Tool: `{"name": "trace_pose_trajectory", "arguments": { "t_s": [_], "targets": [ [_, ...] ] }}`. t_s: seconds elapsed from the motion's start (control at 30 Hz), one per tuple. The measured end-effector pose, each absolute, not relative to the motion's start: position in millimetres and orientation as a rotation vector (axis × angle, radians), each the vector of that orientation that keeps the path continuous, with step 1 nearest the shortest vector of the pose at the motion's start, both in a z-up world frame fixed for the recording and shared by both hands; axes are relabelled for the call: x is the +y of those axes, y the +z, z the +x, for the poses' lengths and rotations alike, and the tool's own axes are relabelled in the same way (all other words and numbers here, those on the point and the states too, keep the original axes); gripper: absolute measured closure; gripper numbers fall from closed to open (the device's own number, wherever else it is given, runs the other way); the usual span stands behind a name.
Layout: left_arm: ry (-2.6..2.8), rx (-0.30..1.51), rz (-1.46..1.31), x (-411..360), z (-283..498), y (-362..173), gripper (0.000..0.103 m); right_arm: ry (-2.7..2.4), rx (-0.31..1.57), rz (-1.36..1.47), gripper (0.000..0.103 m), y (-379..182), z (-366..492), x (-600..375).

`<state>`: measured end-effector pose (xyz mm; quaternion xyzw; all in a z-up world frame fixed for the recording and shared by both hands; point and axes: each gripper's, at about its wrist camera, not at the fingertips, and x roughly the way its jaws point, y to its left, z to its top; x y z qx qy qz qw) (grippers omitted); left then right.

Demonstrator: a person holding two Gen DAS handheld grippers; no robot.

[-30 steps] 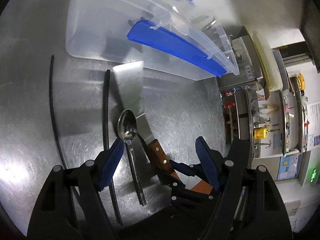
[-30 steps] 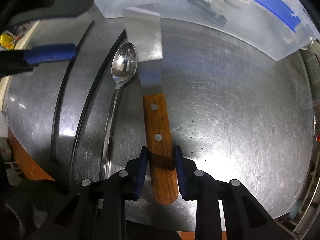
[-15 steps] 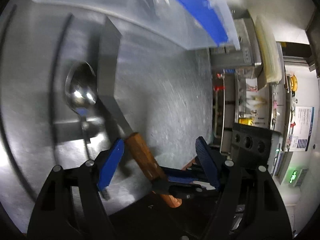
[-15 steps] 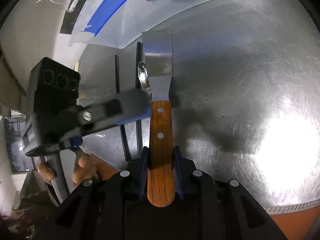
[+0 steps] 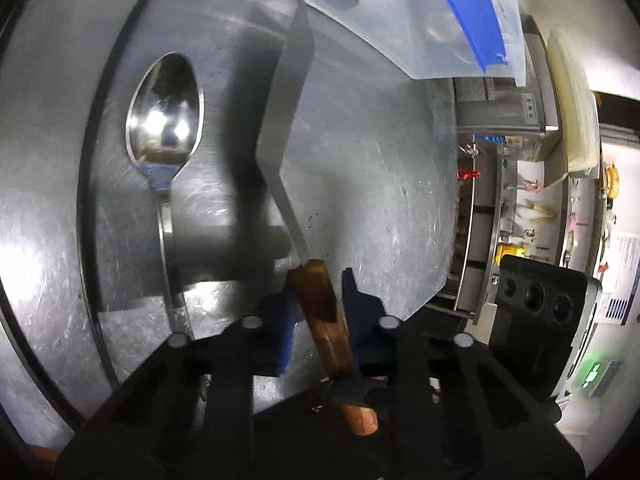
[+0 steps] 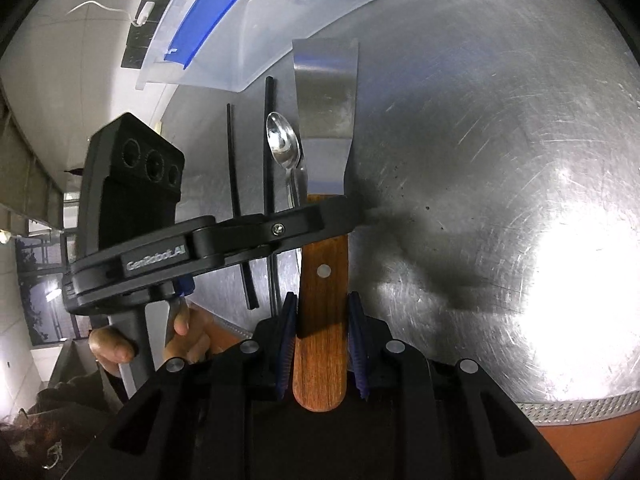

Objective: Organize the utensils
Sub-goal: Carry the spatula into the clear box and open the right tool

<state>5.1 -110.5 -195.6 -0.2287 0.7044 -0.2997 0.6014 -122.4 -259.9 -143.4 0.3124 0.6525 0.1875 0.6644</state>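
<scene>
Shiny metal counter (image 6: pixel 500 160) holds a spoon (image 5: pixel 164 108) at 10 o'clock, not put away. Both the right hand-held gripper (image 6: pixel 322 336) and left hand-held gripper (image 5: pixel 316 312) are clamped on the spatula (image 6: pixel 324 280), with the clear bin (image 6: pixel 256 28) waiting at 12 o'clock.

"GenRobot.AI" in pale letters along the black arm of the left gripper (image 6: pixel 340 220) in the right wrist view, green lit sign (image 5: pixel 596 374) and wall notices in the left wrist view too blurred to read
</scene>
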Motion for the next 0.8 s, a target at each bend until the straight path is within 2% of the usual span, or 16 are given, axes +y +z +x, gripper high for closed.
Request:
{"name": "trace_pose_trajectory", "arguments": {
  "t_s": [0.33,0.67,0.8],
  "targets": [
    [-0.747,1.547,-0.517,-110.7,-1.0,-175.8,0.085,0.452,1.448,0.661,0.076,-122.2,-127.1,-270.3],
    [-1.126,1.409,-0.327,-191.9,-23.0,-104.2,0.085,0.319,1.253,0.628,0.076,-42.1,-193.4,-325.1],
    [-1.228,1.279,-0.266,-213.4,-19.0,-63.8,0.085,0.28,1.152,0.585,0.076,-11.6,-201.2,-333.0]
  ]
}}
